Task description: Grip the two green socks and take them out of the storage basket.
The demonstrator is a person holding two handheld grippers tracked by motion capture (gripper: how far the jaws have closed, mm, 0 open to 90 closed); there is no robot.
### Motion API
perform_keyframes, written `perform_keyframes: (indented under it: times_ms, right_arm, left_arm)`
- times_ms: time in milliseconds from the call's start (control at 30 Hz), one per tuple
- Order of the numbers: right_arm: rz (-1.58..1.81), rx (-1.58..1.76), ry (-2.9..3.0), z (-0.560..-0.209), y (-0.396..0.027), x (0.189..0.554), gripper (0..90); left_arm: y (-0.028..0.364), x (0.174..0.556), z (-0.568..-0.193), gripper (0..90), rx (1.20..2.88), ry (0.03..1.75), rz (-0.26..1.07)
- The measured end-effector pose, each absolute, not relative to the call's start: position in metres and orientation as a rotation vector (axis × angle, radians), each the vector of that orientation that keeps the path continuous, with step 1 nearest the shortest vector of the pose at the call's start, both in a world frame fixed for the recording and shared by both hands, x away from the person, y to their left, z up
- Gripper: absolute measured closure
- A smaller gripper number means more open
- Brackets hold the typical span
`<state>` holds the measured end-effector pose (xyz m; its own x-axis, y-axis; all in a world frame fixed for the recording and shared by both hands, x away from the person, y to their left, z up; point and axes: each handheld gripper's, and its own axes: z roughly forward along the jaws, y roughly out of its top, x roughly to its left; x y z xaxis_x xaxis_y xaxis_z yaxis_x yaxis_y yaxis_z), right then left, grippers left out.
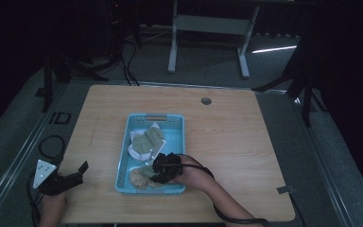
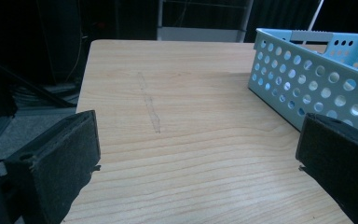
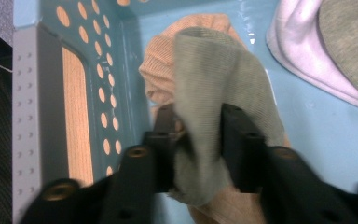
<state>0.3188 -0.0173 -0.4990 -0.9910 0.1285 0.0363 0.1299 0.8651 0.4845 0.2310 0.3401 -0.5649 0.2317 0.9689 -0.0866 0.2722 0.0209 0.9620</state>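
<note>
A light blue plastic basket with round holes in its walls (image 1: pixel 125 156) sits in the middle of the light wooden table (image 1: pixel 227 137). Soft cloth things lie inside it.

At the 6 o'clock end of the basket there is a grey-green knitted cloth (image 3: pixel 214 84). It lies on top of an orange-tan knitted cloth (image 3: pixel 161 70). The right gripper (image 3: pixel 198 135) is squeezed shut on the grey-green cloth. The cloth is pinched between the two black jaws and bunches up above them. In the high view both cloths sit by the near wall of the basket, just at 9 o'clock from the gripper.

Toward the 12 o'clock end of the basket lies a white cloth (image 1: pixel 136 150). A second grey-green cloth (image 1: pixel 149 141) lies on top of it. These two are apart from the pinched cloth, with bare blue floor between them.

The right hand (image 1: pixel 191 175) comes in from 5 o'clock. It reaches over the near right corner of the basket and points the gripper down into it.

The left gripper (image 1: pixel 78 171) is near the 7 o'clock corner of the table, well apart from the basket. Its jaws are spread wide with nothing between them. They point toward the basket's left wall. A grey three-cornered plate (image 1: pixel 43 171) sits on top of it. The left hand (image 1: pixel 53 207) holds it from 6 o'clock.
</note>
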Motion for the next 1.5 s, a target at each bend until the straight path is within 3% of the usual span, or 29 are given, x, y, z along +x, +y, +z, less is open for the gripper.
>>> perform_keyframes:
  times_ms: [67, 200, 833, 1500]
  right_arm:
    - [-0.802, -0.239, -3.013, -0.498, -0.019, 0.321, 81.5]
    - [-0.861, -0.25, -2.999, -0.492, -0.024, 0.324, 84.6]
    - [-1.162, -0.33, -2.963, -0.443, -0.053, 0.333, 85.3]
    - [-1.546, -0.575, -2.95, -0.404, -0.122, 0.345, 85.3]
  left_arm:
    - [0.34, 0.231, -0.565, 0.0, 1.467, 1.239, 0.845]
    - [0.34, 0.231, -0.565, 0.0, 1.467, 1.239, 0.845]
    - [0.34, 0.231, -0.565, 0.0, 1.471, 1.238, 0.849]
    - [0.34, 0.231, -0.565, 0.0, 1.468, 1.24, 0.851]
